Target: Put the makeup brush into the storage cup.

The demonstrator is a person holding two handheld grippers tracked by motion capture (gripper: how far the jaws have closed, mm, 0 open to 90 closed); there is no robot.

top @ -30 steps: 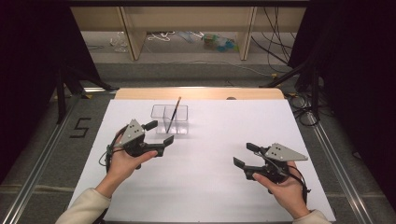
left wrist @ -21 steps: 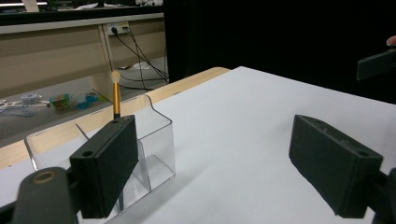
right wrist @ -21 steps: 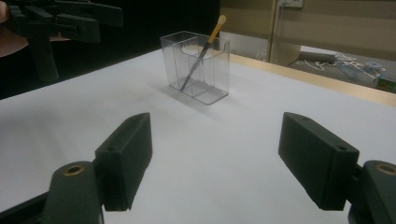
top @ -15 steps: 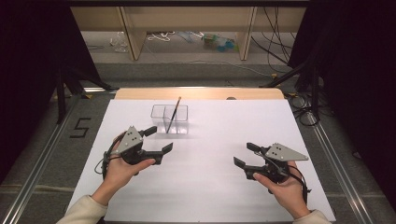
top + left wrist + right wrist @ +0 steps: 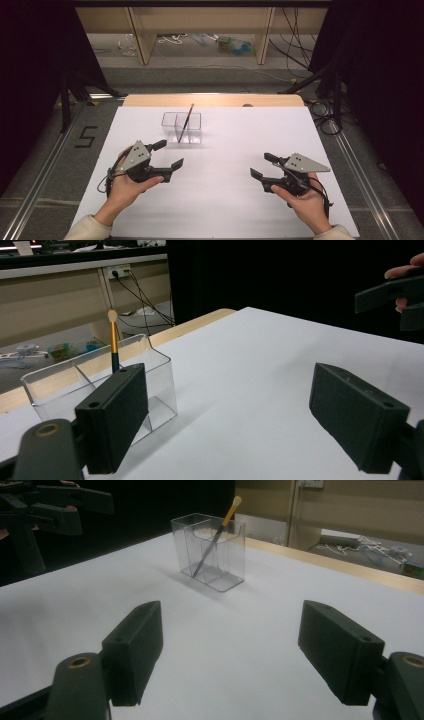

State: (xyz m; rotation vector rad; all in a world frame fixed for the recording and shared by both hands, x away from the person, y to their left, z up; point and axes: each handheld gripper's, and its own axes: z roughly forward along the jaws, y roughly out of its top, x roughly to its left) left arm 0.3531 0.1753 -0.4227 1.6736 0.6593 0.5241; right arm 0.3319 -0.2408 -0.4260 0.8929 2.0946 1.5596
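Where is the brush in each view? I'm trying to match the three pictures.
High view: brush at upper centre, leaning in the clear box.
Left gripper view: brush at upper left, rising behind the box's rim.
Right gripper view: brush at top centre, slanting through the box.
Shared landmark: the table's wooden far edge.

A black numeral "5" (image 5: 86, 136) is marked on the grey floor, left of the white tabletop (image 5: 225, 200), near its far corner.
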